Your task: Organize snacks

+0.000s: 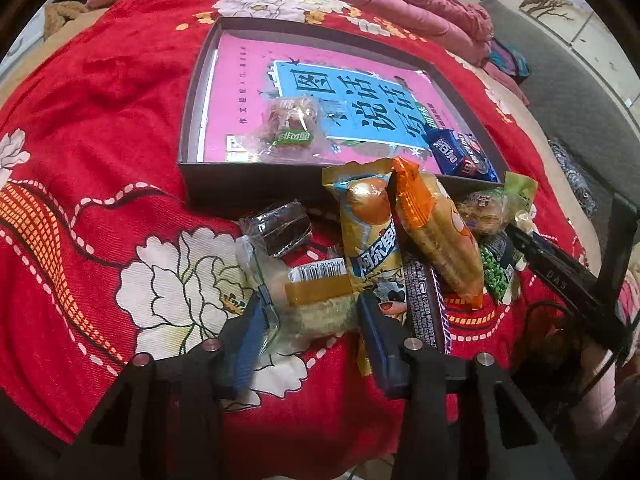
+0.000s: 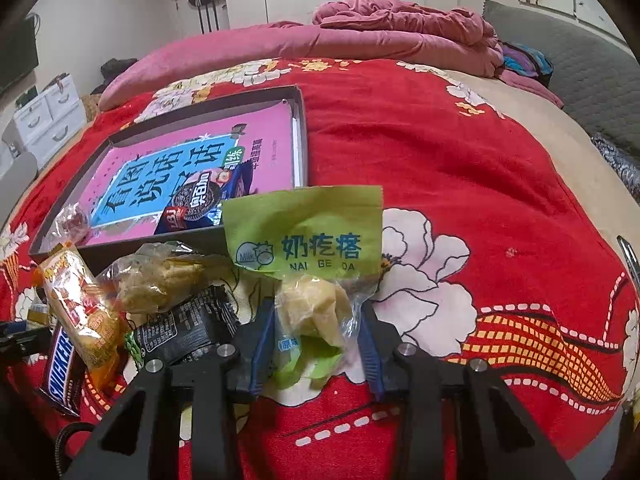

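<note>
A dark shallow box with a pink book in it lies on the red bed cover; it also shows in the right wrist view. In the box lie a clear-wrapped snack and a blue Oreo pack. My left gripper straddles a clear-wrapped pale cake at the near edge of a snack pile; its jaws touch the wrapper. My right gripper is closed on a green milk-curd bag, held just above the cover.
The pile holds a brown cake, a yellow bun pack, an orange biscuit pack, a green pea pack and a Snickers bar. Pink quilts lie behind. The bed's edge falls off to the right.
</note>
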